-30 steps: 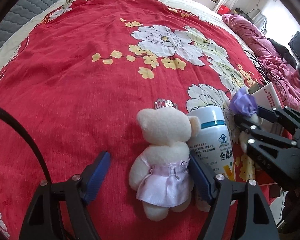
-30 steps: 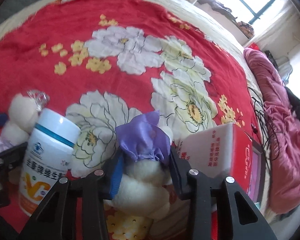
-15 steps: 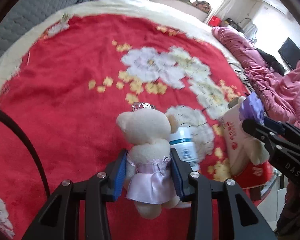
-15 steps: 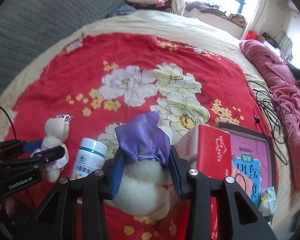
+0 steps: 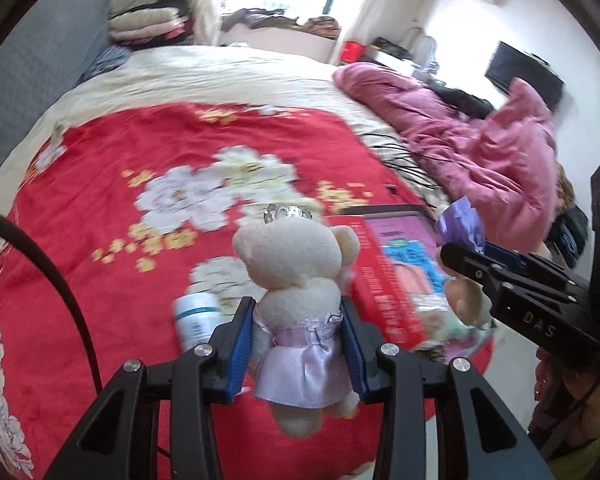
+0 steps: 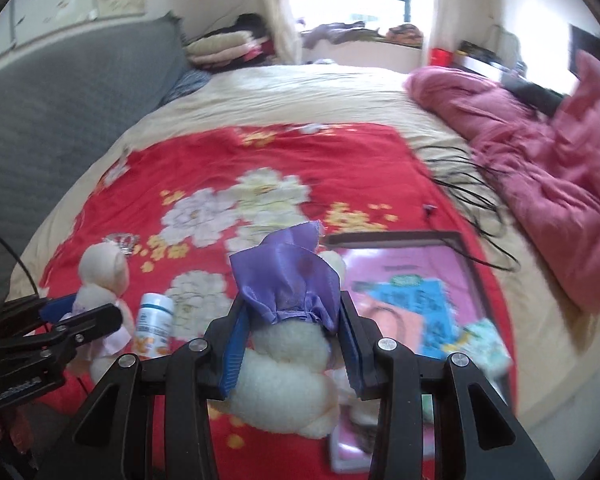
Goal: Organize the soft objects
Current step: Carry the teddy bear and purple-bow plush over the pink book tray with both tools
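The left gripper (image 5: 296, 354) pinched a bear in a pink dress (image 5: 298, 300) at the waist, lifted above the red blanket (image 5: 112, 208). The right gripper (image 6: 290, 350) squeezed a purple-skirted bear (image 6: 288, 320) likewise. Both looked light and squashy; the stuffed middle suited gripping better than the slippery satin.

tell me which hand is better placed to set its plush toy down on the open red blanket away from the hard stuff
Left, probably. The left tool grips the bear in the lilac dress beside bare red blanket, with only the white bottle near. The right tool holds its purple-dressed plush beside the pink book.
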A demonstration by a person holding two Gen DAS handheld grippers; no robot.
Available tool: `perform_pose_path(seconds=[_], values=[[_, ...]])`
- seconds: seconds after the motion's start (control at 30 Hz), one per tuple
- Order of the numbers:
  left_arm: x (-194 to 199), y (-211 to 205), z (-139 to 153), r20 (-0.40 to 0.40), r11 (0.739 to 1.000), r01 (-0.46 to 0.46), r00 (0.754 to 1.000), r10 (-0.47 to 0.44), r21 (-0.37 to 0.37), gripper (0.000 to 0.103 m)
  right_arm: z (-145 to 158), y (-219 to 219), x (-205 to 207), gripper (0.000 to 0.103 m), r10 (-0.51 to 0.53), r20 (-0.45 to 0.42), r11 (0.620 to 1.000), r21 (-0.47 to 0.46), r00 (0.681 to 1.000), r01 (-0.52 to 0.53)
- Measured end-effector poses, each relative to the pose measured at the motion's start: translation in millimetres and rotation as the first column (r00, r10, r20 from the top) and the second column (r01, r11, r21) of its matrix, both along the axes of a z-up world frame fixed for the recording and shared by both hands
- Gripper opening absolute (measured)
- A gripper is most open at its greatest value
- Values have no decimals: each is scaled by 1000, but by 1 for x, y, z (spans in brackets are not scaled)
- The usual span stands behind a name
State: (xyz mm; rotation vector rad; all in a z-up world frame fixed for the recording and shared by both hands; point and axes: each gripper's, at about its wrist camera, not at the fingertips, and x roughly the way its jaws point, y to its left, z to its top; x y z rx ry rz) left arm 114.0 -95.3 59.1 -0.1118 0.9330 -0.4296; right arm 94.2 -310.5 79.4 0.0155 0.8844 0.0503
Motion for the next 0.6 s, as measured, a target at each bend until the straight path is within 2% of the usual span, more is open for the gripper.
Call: perform_pose_path(seconds=[0.1, 0.3, 0.6], values=[[-9, -29, 7, 10, 999, 47, 999, -47, -3, 41, 6, -36, -14, 43, -63, 9, 998, 9, 998, 63], [-23, -86, 0, -27, 989, 147, 989, -148, -27, 41, 3, -97, -36, 43, -155, -12, 988, 20, 988, 155], [-42, -163, -32, -94, 965, 261, 961, -260, -4, 41, -19, -143, -51, 43, -186, -62, 980, 58, 981, 190]])
